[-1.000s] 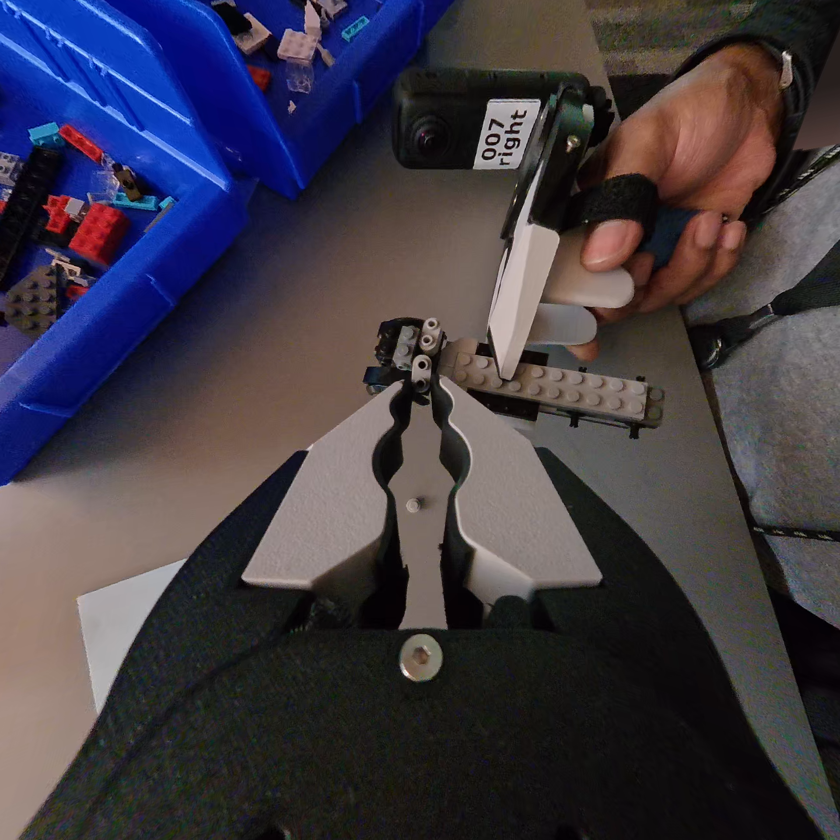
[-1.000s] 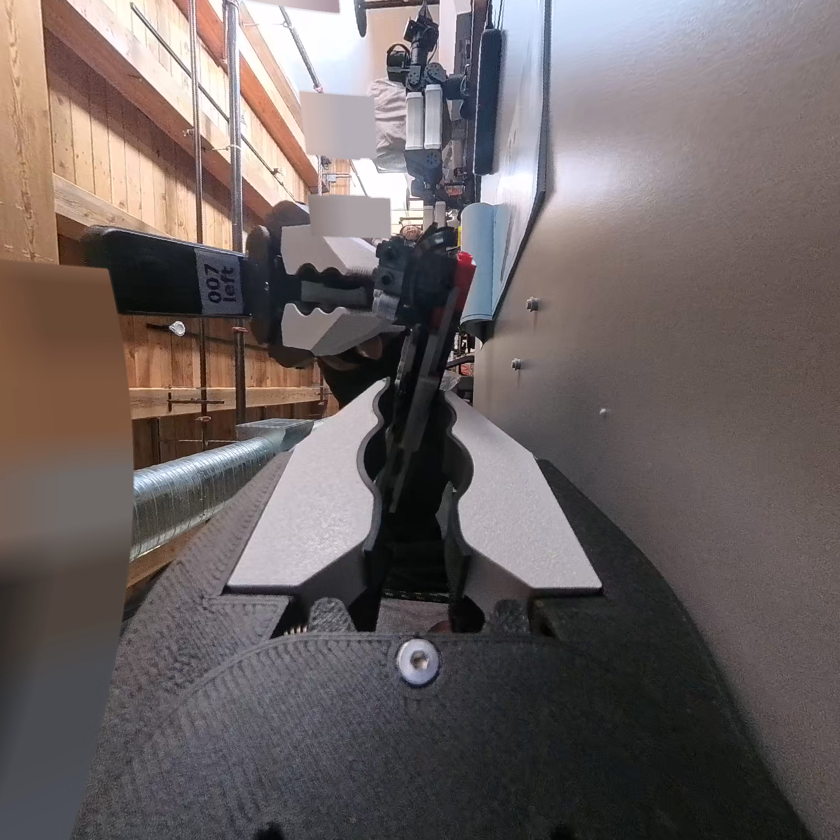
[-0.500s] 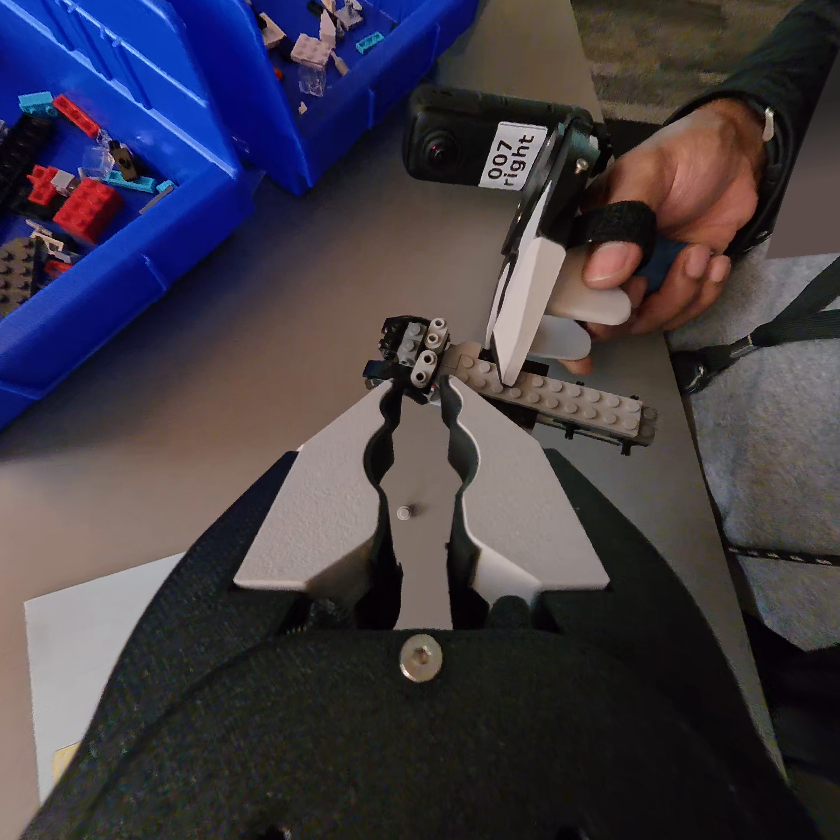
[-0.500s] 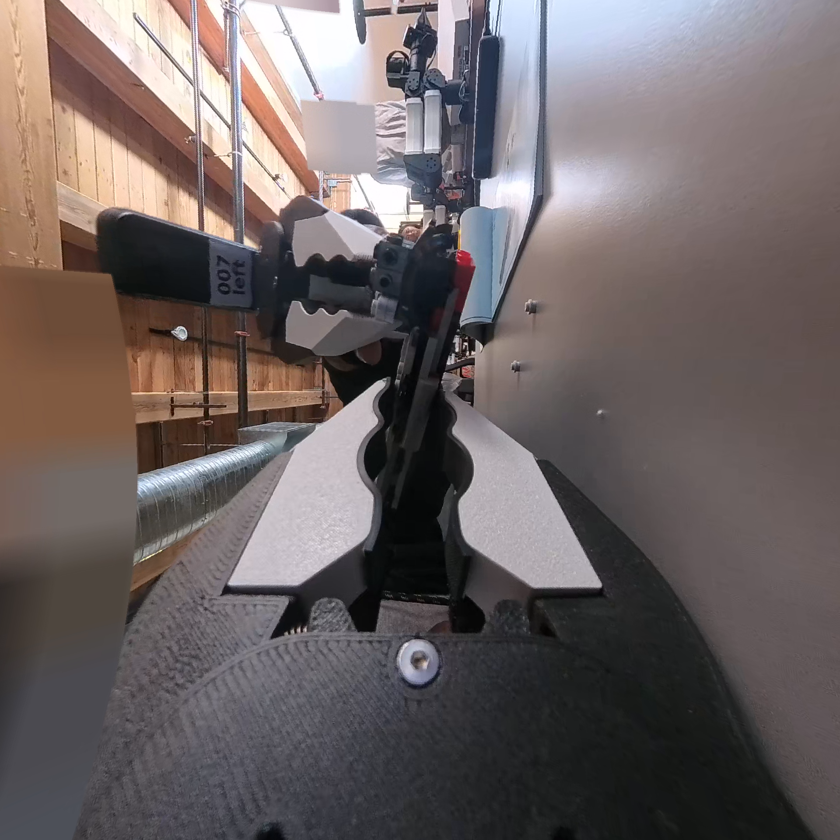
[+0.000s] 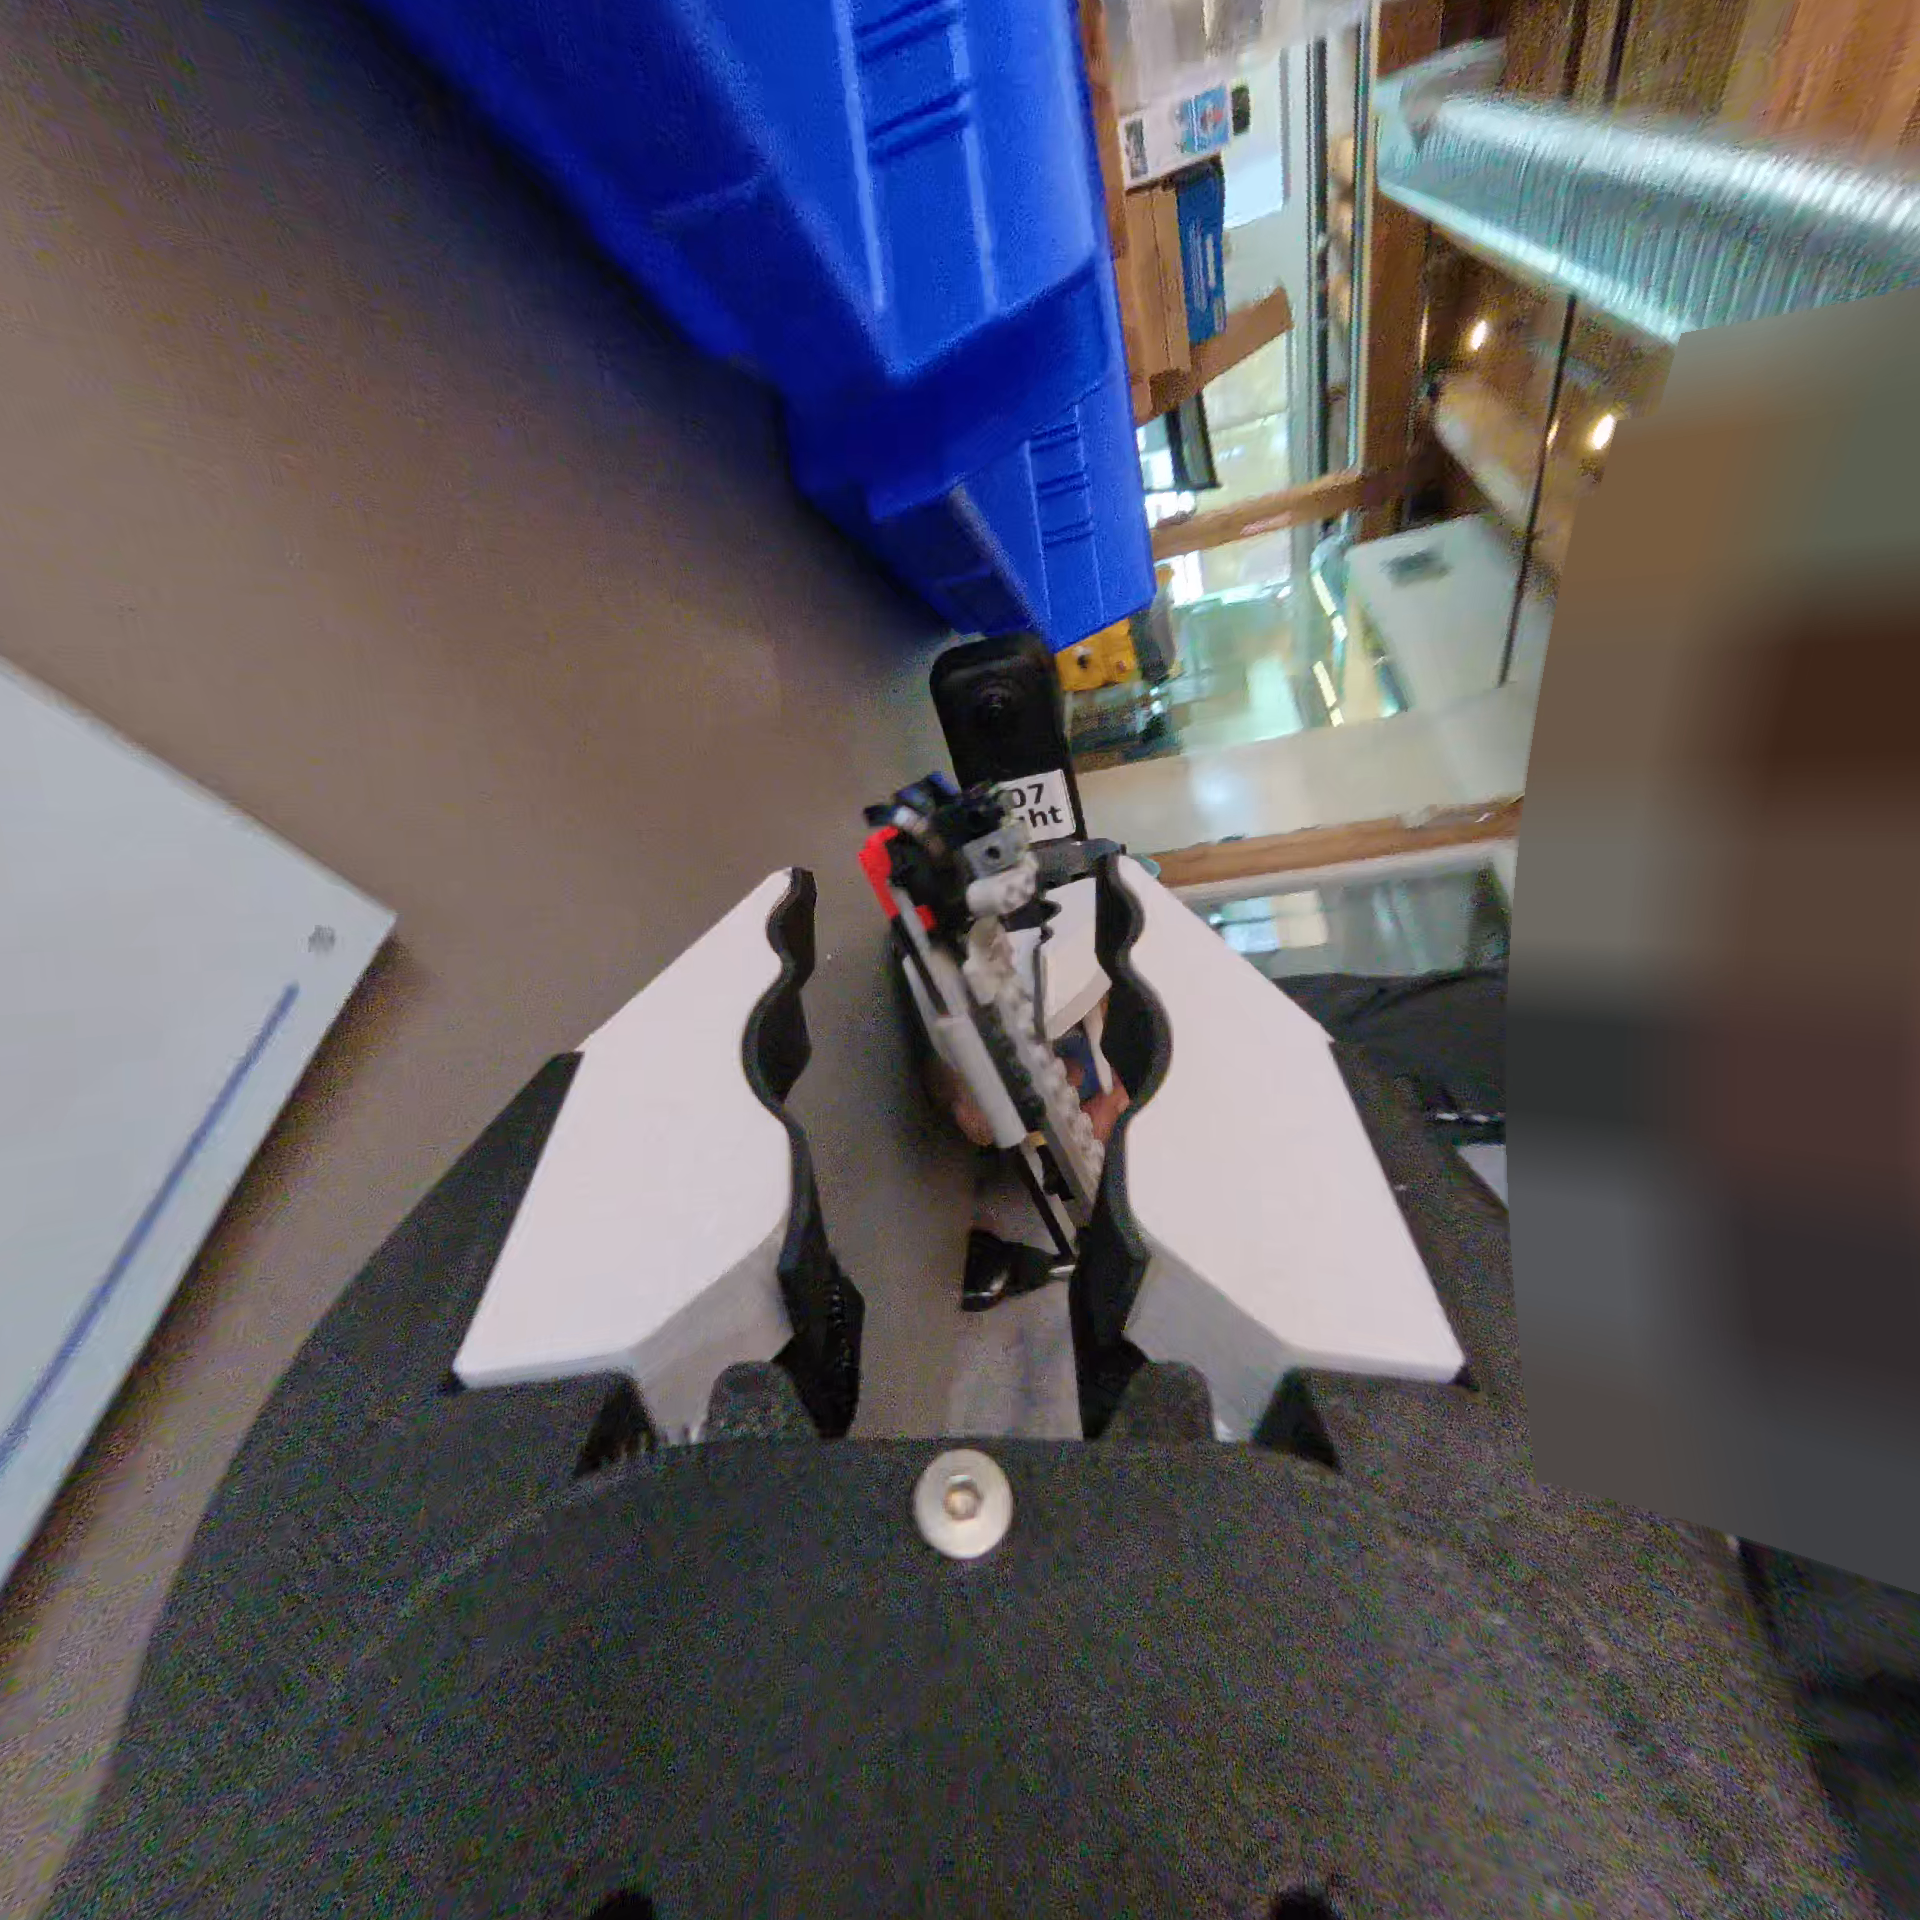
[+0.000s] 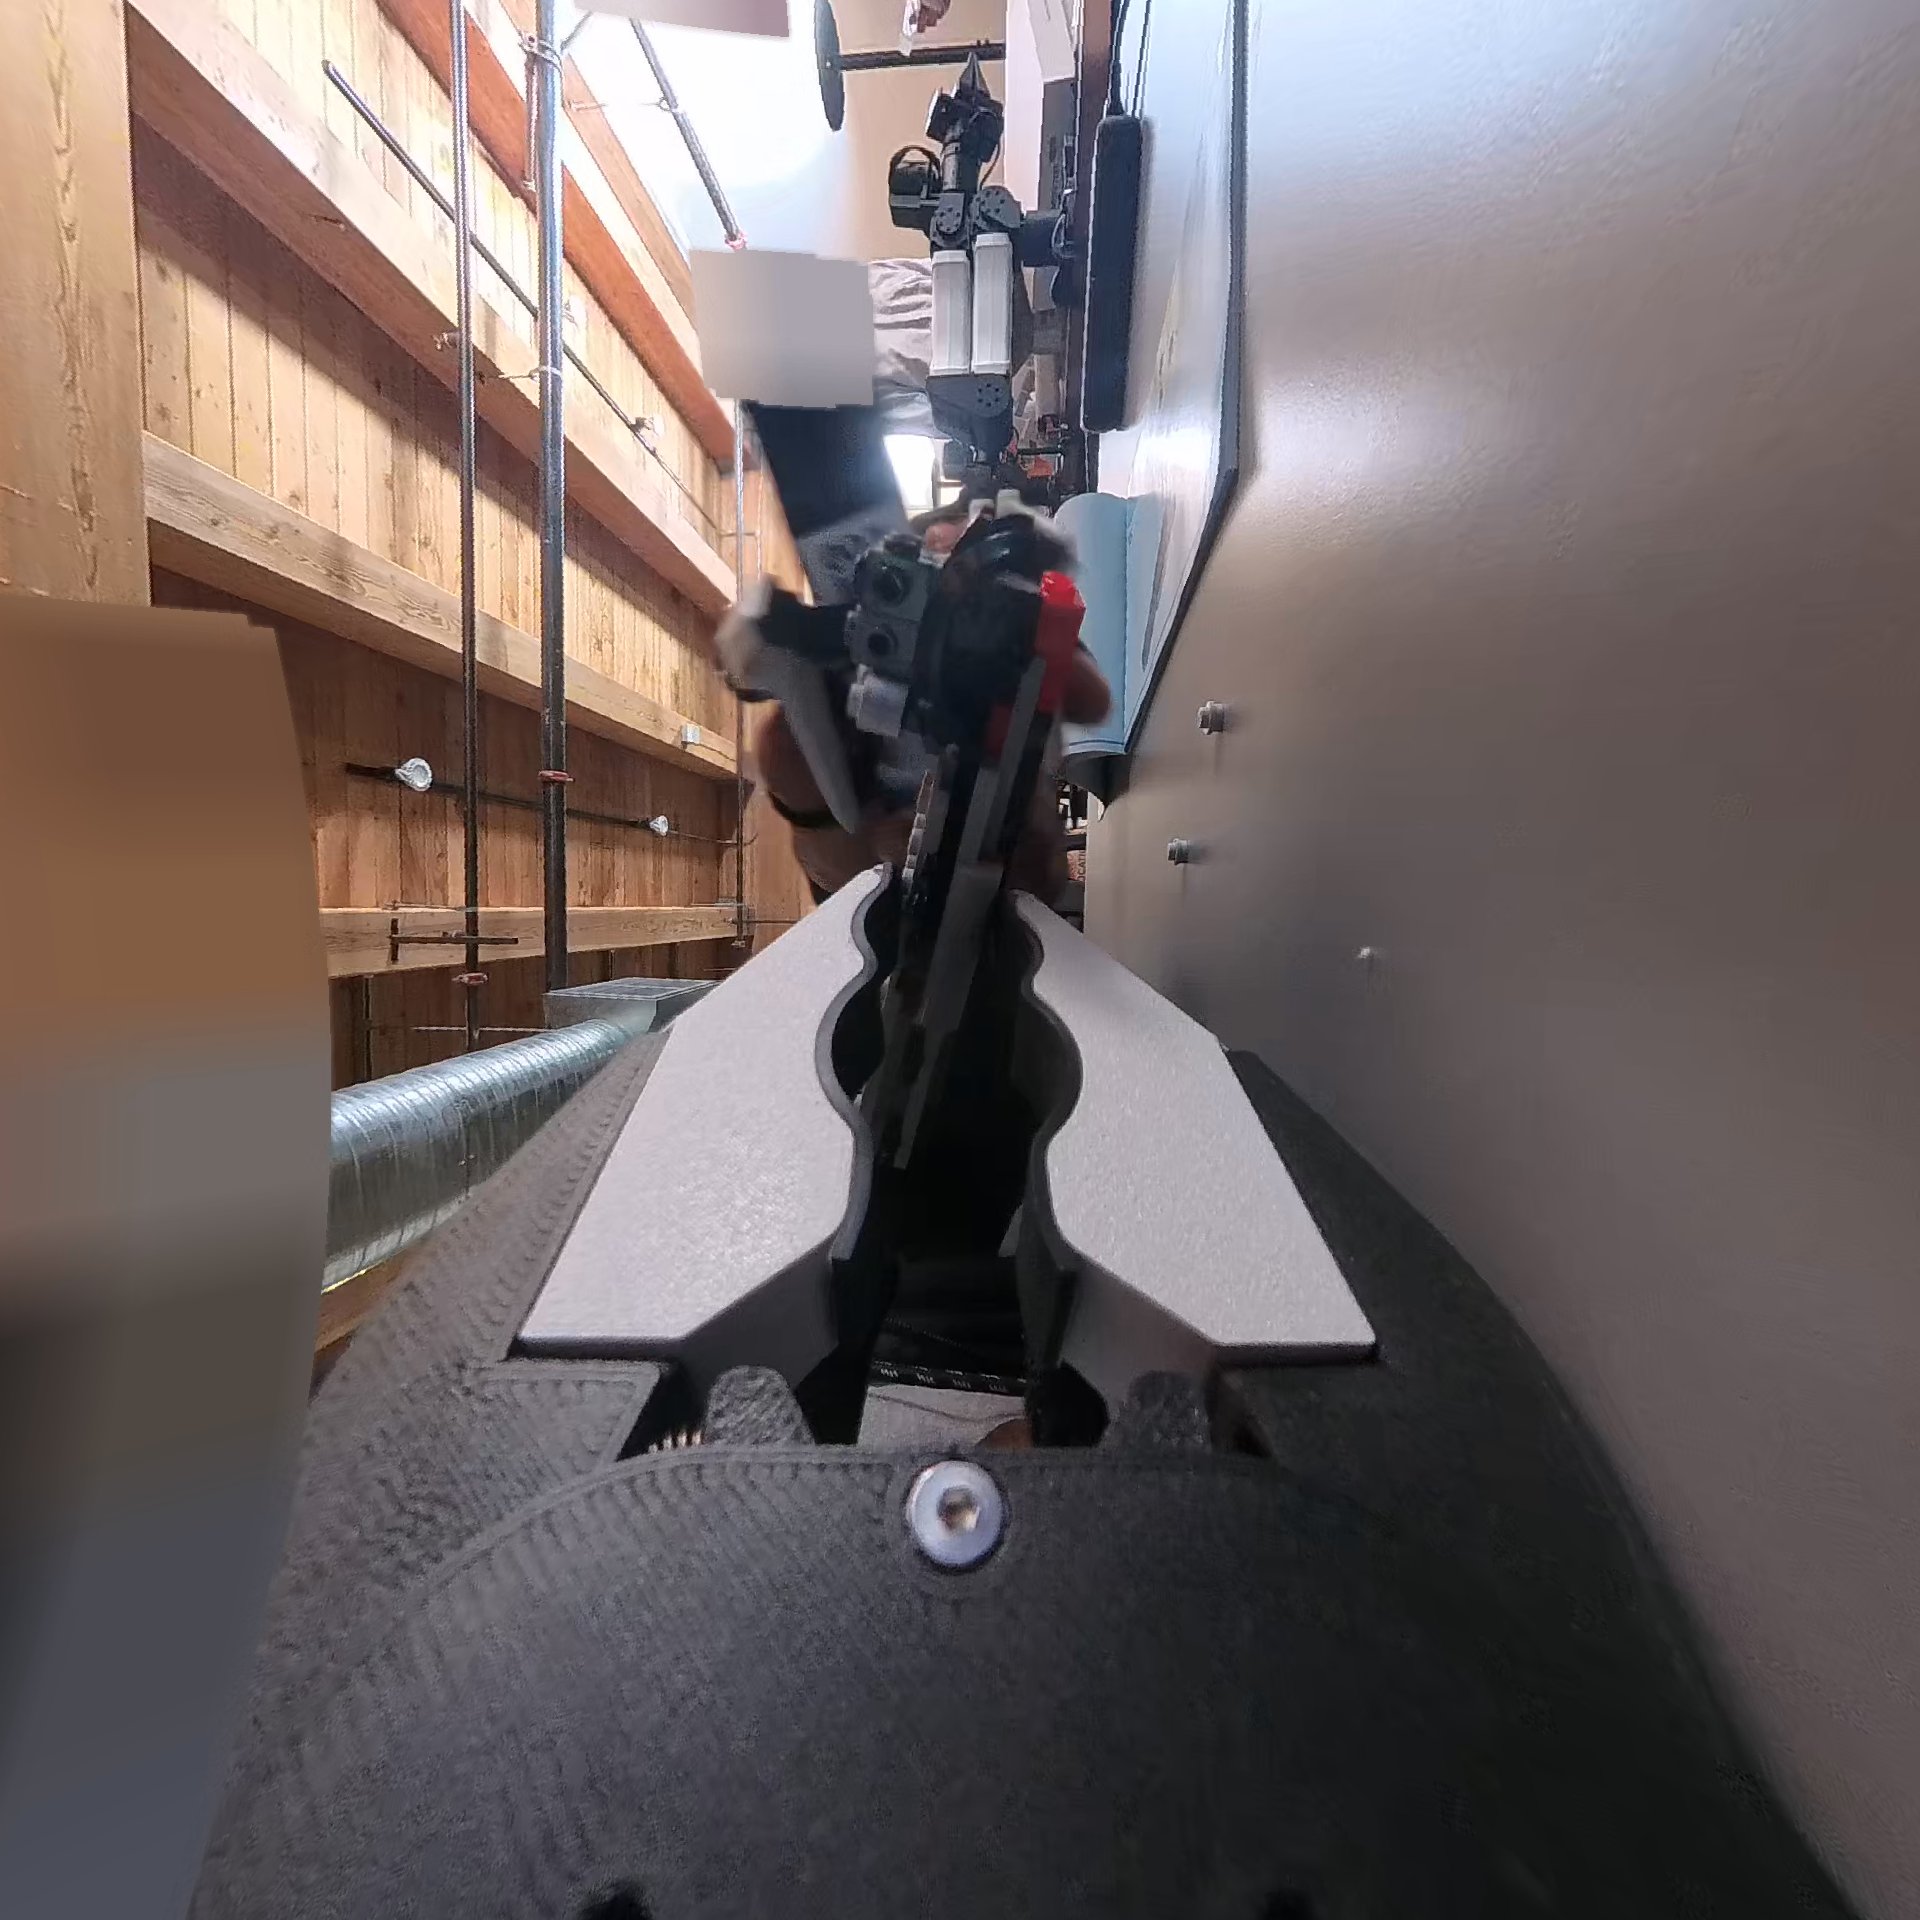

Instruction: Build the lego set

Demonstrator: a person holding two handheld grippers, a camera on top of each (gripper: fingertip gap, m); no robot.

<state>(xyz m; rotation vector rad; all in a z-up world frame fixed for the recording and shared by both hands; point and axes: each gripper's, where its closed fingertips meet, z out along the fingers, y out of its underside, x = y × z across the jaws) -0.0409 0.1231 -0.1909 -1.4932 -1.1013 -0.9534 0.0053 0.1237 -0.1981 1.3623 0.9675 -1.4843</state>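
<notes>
Your right tool (image 6: 948, 904) clamps the lego assembly (image 6: 961, 748) edge-on above the table (image 5: 416, 644); your left tool (image 5: 956, 883) stands released, jaws apart around it without touching. Risk: closing off-centre could knock the small grey pieces (image 5: 992, 868) loose.

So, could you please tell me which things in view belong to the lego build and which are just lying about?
Part of the job:
- lego assembly, clamped in the right gripper
- left gripper, open
- blue parts bins

Just lying about:
- white sheet on the table
- silver duct
- wooden wall
</notes>
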